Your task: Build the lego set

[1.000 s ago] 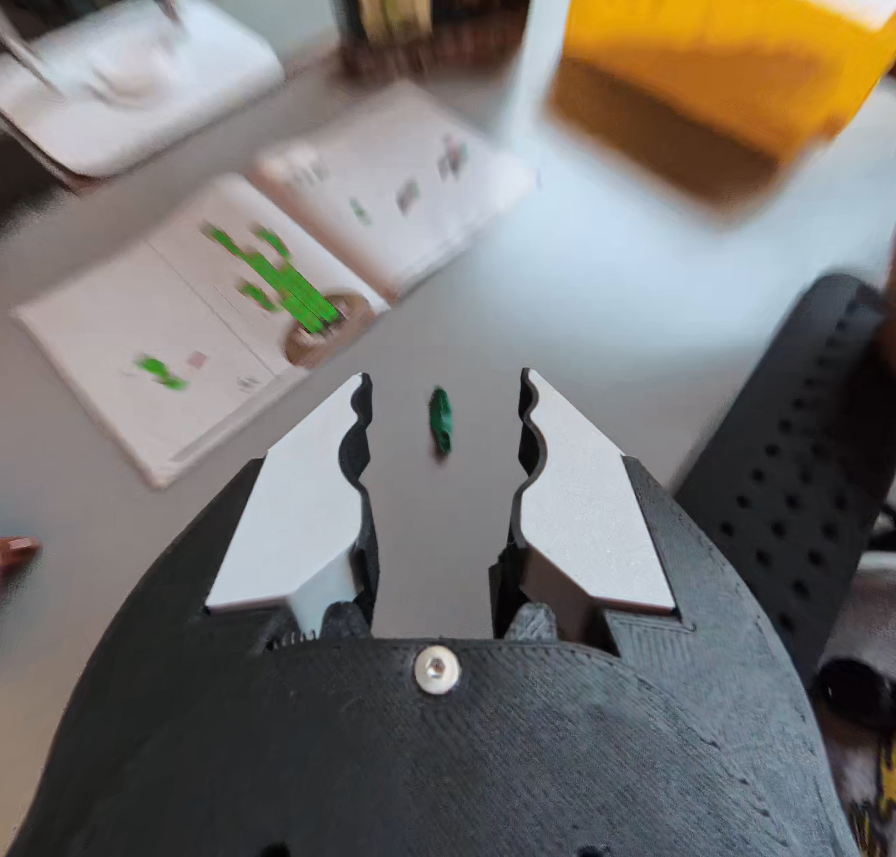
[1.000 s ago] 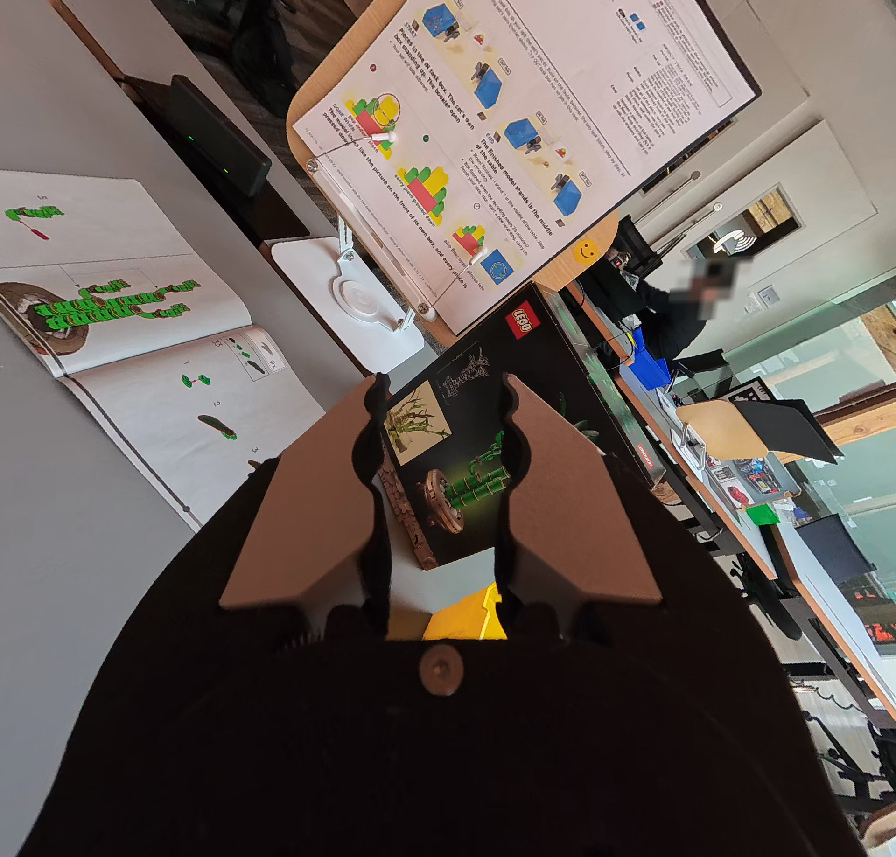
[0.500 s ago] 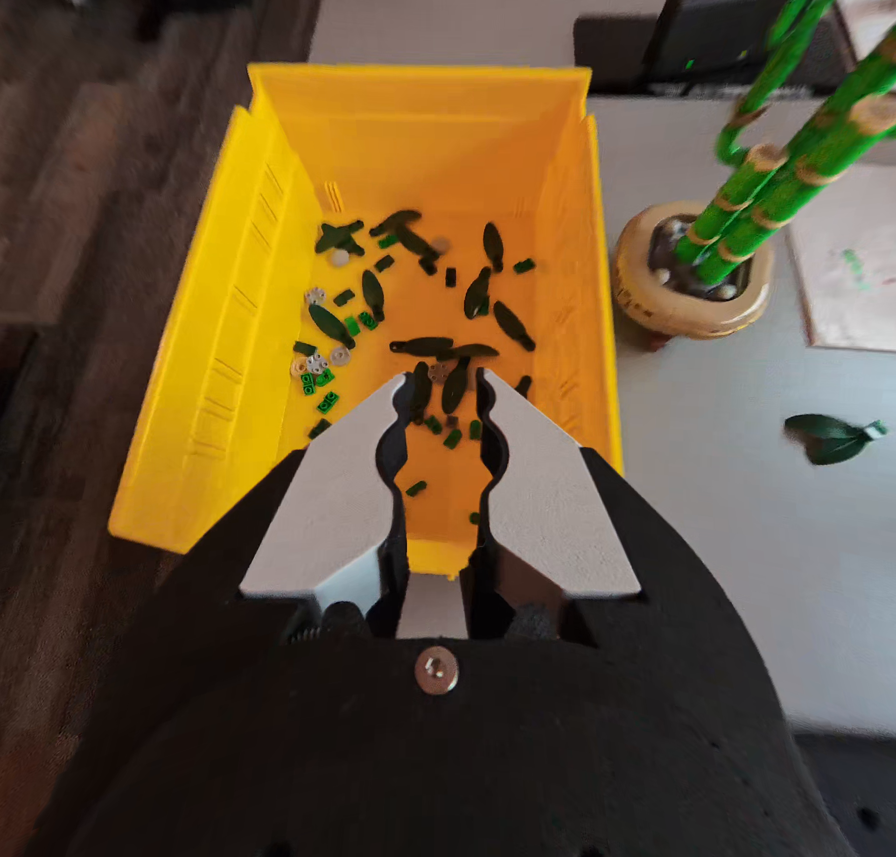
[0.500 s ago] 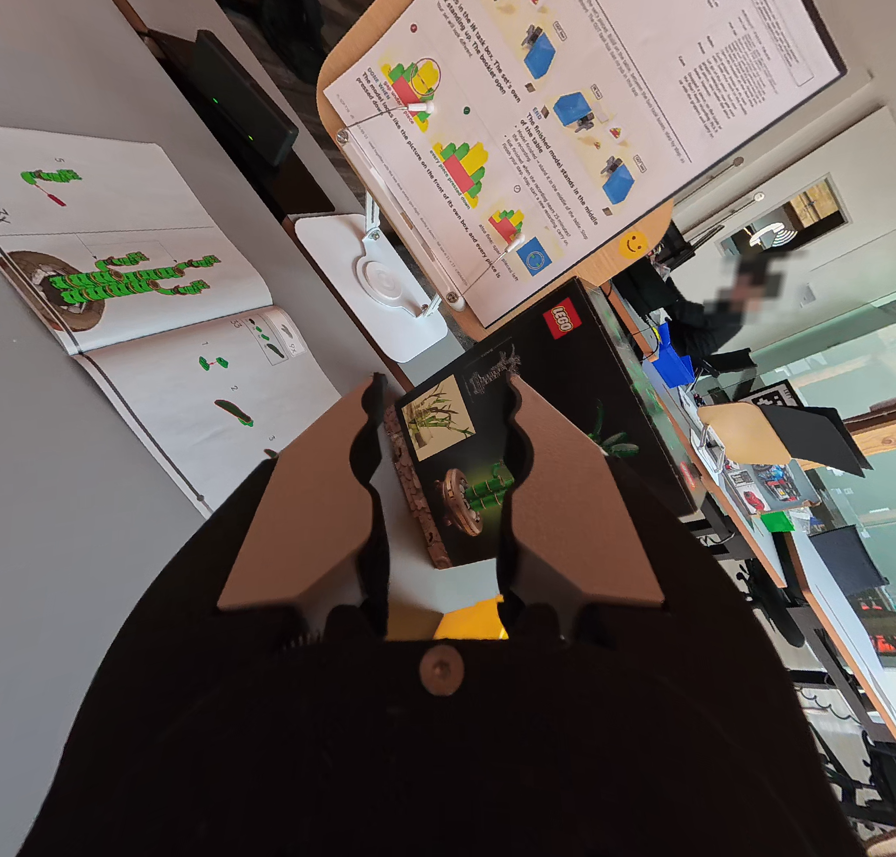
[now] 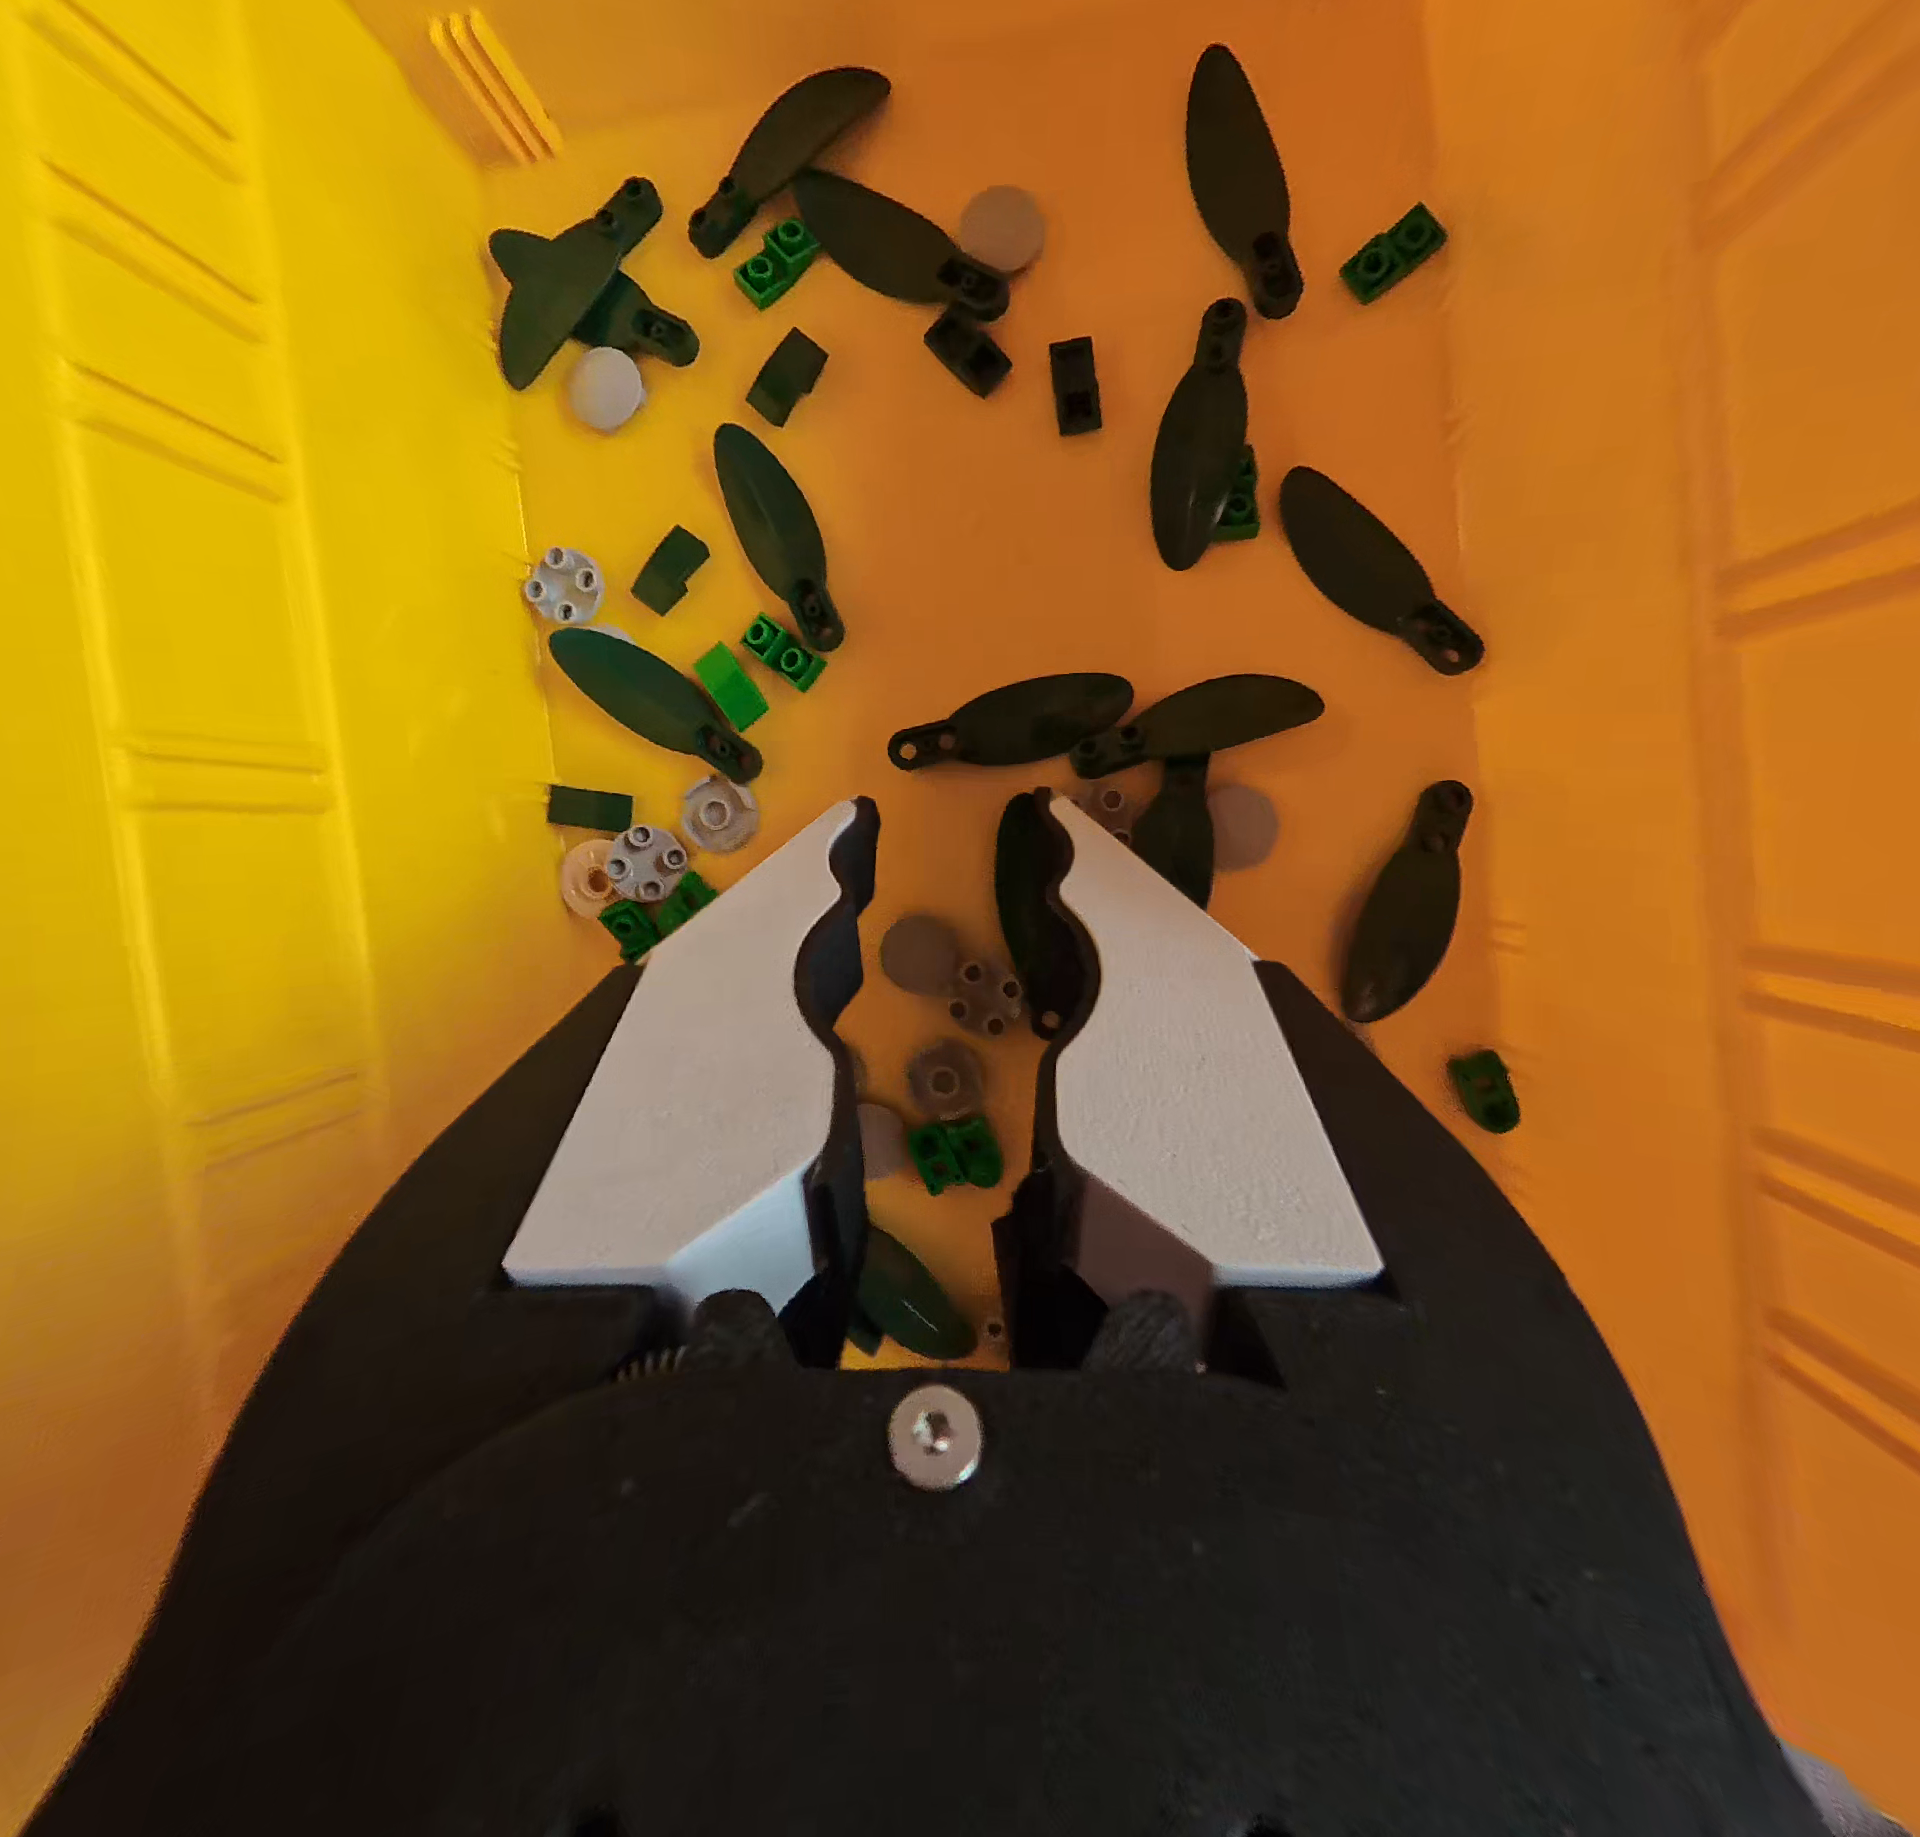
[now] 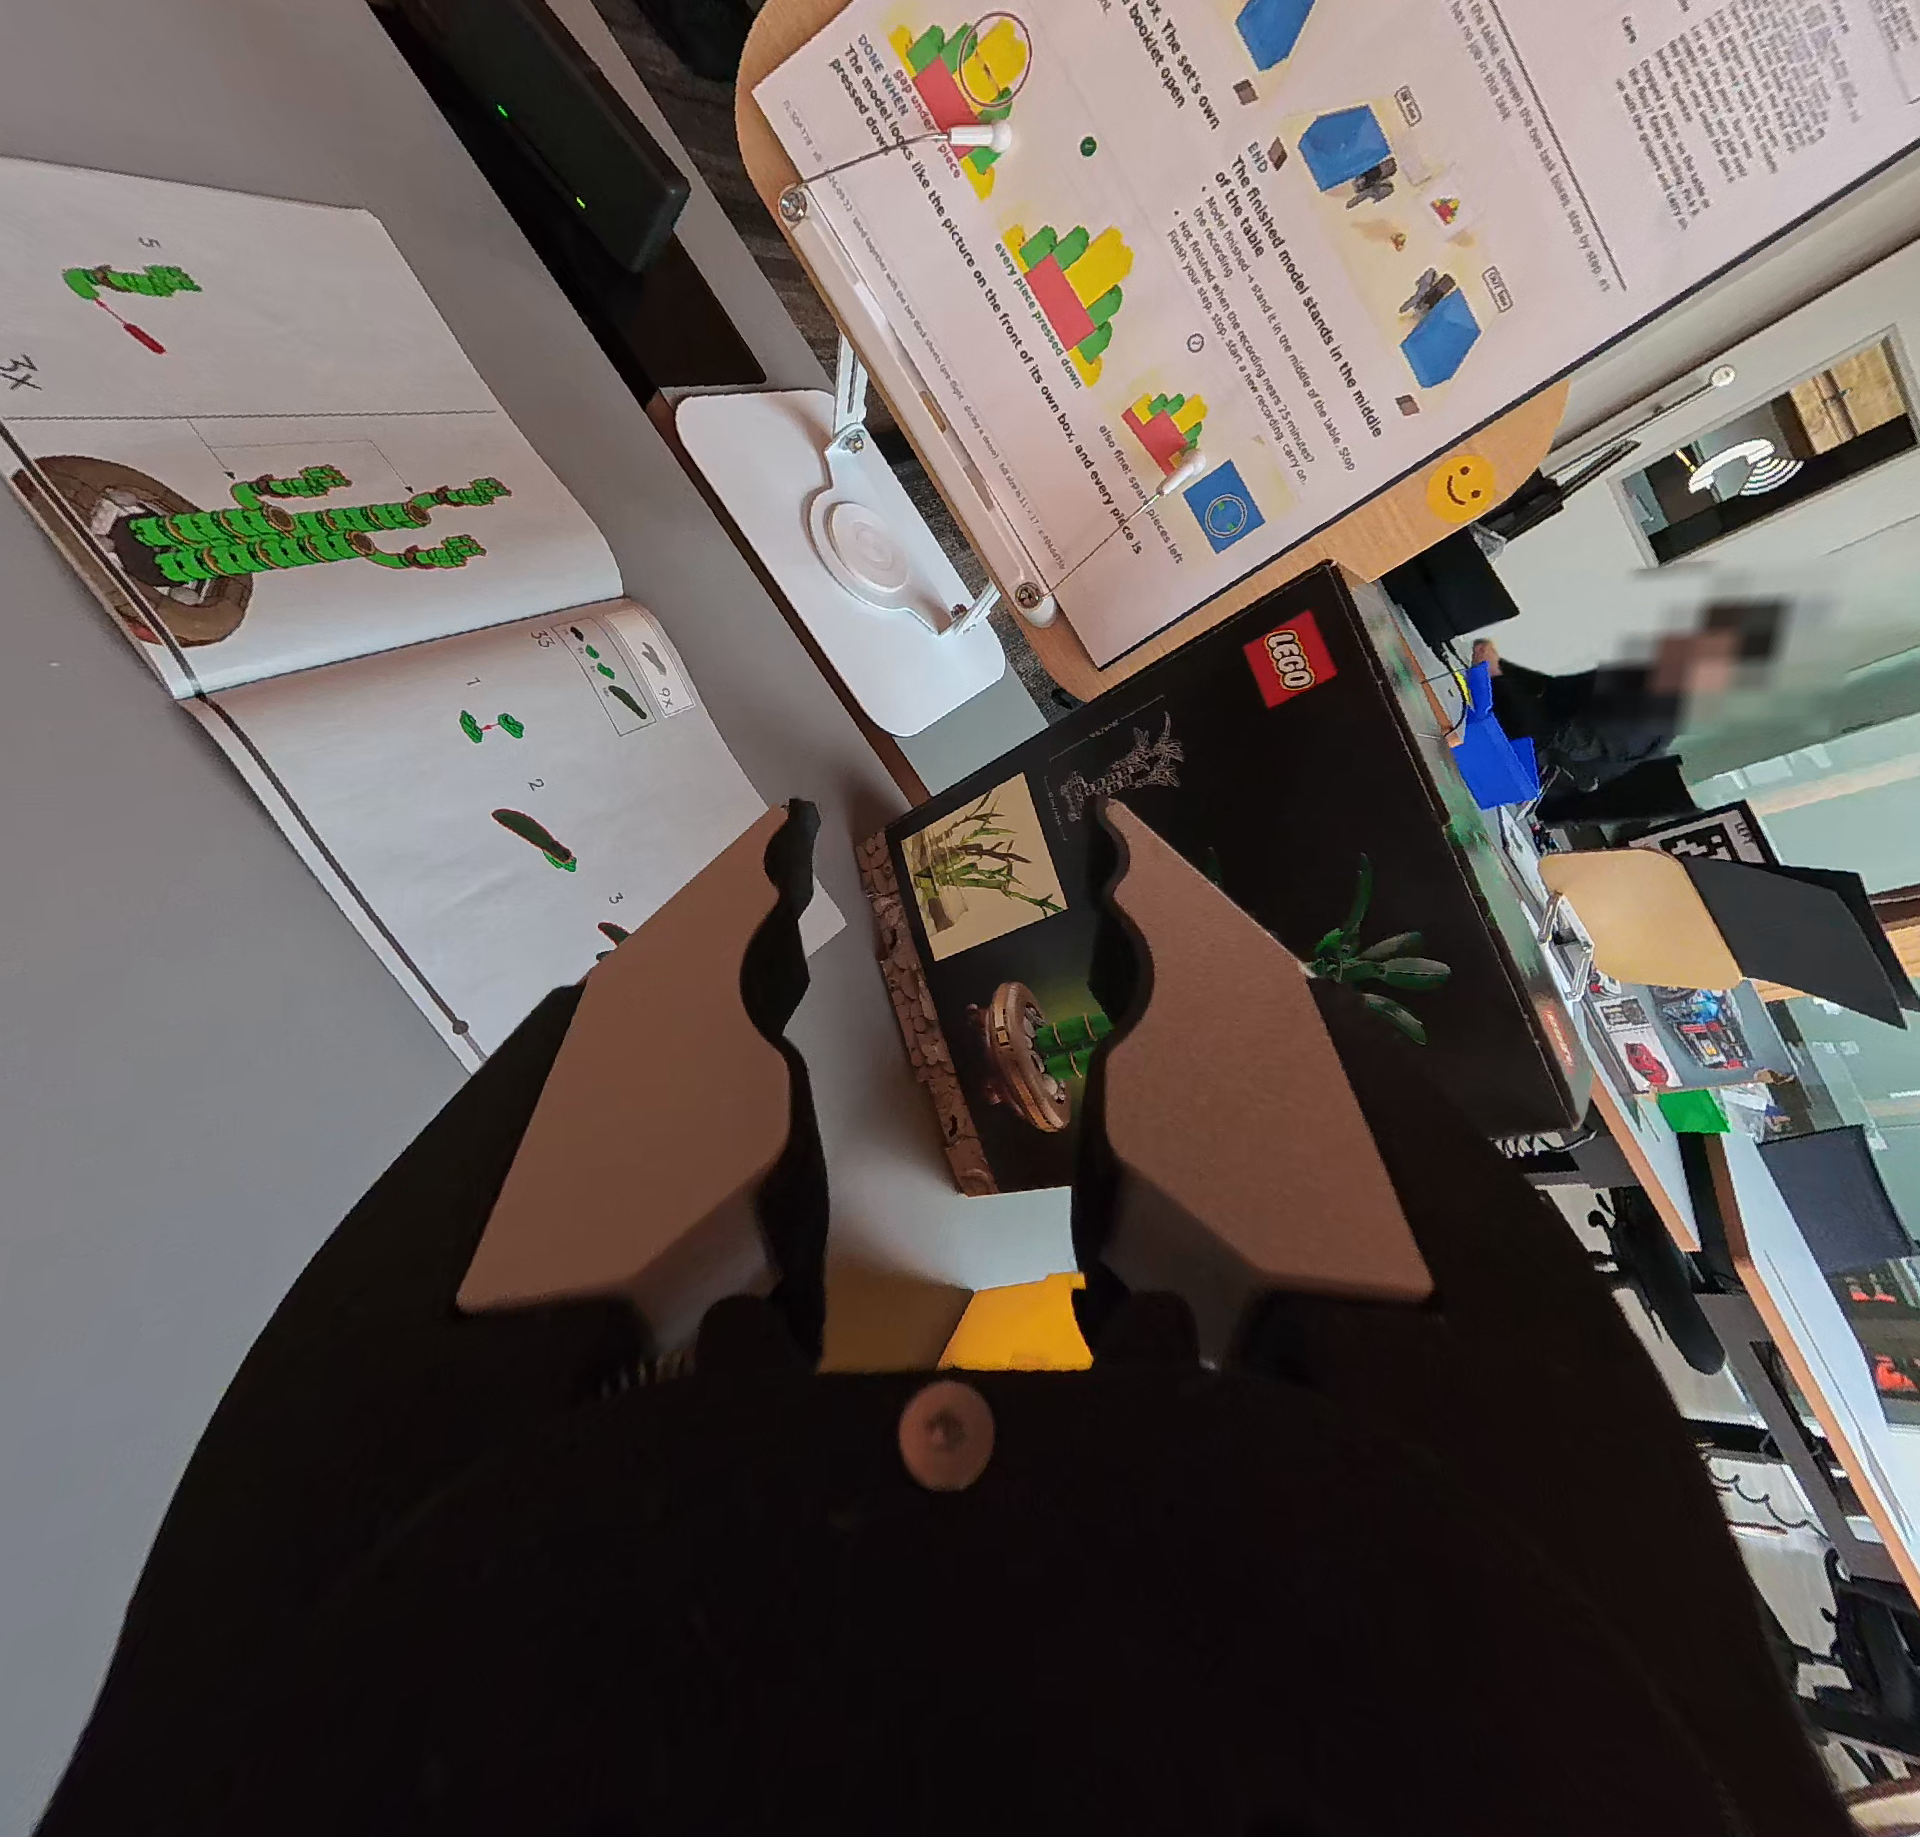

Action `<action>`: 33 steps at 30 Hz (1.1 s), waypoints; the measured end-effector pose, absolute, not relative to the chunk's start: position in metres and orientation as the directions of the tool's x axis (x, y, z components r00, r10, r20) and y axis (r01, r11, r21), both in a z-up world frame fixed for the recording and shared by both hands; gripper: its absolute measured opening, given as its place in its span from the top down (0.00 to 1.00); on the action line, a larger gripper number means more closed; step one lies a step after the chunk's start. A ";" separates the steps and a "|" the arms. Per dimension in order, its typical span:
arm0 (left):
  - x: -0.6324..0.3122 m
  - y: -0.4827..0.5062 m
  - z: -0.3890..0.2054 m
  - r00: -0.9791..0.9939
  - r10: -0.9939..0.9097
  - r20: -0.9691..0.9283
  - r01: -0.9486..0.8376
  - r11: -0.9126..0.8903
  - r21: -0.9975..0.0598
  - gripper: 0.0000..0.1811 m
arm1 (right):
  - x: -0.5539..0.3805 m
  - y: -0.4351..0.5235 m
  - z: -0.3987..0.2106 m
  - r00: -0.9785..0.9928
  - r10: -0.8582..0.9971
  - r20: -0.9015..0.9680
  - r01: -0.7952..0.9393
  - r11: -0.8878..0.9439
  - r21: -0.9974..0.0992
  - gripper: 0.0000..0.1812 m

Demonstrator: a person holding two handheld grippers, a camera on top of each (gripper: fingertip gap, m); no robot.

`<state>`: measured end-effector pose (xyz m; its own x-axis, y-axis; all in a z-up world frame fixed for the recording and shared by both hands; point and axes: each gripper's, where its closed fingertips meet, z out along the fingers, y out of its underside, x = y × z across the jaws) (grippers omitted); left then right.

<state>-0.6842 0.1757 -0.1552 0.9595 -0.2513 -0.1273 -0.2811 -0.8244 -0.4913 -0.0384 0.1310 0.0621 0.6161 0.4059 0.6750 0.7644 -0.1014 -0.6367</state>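
Note:
My left gripper (image 5: pixel 953 811) is open and empty, down inside the yellow bin (image 5: pixel 260 540). On the bin floor lie several dark green leaf pieces, small green plates (image 5: pixel 951 1155) and grey round pieces (image 5: pixel 982 995). One dark green leaf (image 5: pixel 1023 904) lies just inside my right fingertip (image 5: pixel 1143 956); I cannot tell if they touch. My right gripper (image 6: pixel 953 821) is open and empty, held above the grey table (image 6: pixel 156 1060), facing the open instruction booklet (image 6: pixel 343 582) and the black set box (image 6: pixel 1278 852).
A sheet of printed instructions on a white stand (image 6: pixel 883 561) rises behind the booklet. A black device (image 6: pixel 561 114) lies at the table's far edge. A corner of the yellow bin (image 6: pixel 1018 1320) shows between my right fingers. A person sits far off at the right. The tips of one gripper are about 70 cm away from the tips of the other.
My left gripper swung from the table to the yellow bin and dropped into it, its jaws narrowing then opening a little. My right gripper tilted slightly and stayed open.

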 end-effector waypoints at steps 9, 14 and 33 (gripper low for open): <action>-0.678 0.166 -0.159 0.958 -0.277 -0.077 -0.284 -0.862 -0.421 0.83 | -0.037 0.132 0.056 0.607 0.420 0.675 0.774 -0.119 -0.622 0.71; -0.683 0.160 -0.148 0.953 -0.282 -0.111 -0.302 -0.842 -0.447 0.83 | -0.038 0.132 0.054 0.602 0.430 0.673 0.777 -0.123 -0.617 0.71; -0.690 0.148 -0.160 0.795 -0.560 -0.234 -0.607 -0.734 -0.303 0.92 | -0.041 0.132 0.045 0.571 0.451 0.686 0.804 -0.139 -0.577 0.71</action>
<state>-0.6899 0.1484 -0.1600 0.7945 -0.5603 -0.2340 -0.6072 -0.7345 -0.3030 -0.0411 0.1322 0.0453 0.5707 0.4507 0.6864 0.8045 -0.1395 -0.5774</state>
